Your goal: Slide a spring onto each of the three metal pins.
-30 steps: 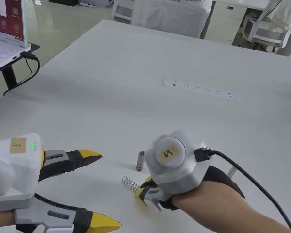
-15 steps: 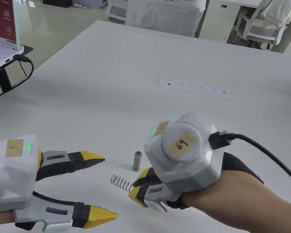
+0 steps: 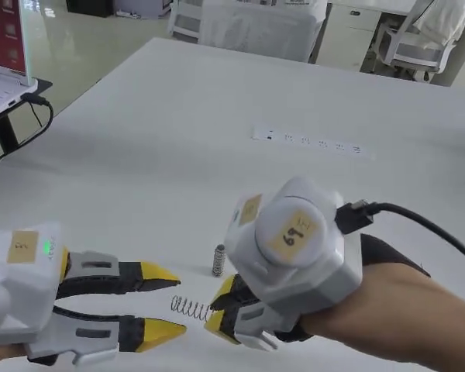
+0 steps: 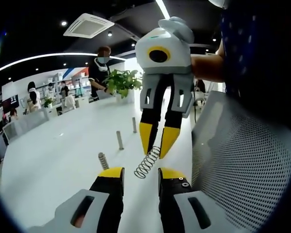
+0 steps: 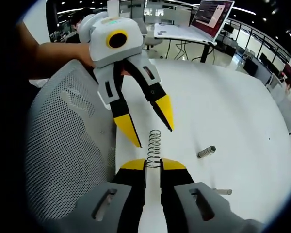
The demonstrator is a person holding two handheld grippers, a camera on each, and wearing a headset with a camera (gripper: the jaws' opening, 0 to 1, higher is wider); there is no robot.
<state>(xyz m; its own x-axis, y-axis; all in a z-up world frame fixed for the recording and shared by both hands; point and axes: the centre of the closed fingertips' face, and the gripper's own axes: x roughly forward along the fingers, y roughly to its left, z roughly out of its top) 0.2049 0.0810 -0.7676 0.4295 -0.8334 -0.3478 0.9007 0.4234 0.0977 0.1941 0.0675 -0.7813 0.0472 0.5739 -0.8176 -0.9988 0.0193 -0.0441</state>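
Spring (image 3: 187, 307) between left gripper (image 3: 178, 301) and right gripper (image 3: 215, 306), pin (image 3: 219, 260) just behind

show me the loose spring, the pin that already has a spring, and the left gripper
loose spring (image 5: 154, 143): right gripper view, on its middle coils
pin with a spring (image 3: 218, 260): head view, on the coiled shaft
left gripper (image 3: 170, 301): head view, midway between its yellow fingertips

Bare tabletop (image 3: 178, 139) stretches beyond the upright pin (image 3: 219, 260), broken only by a power strip (image 3: 310, 142) well behind it.
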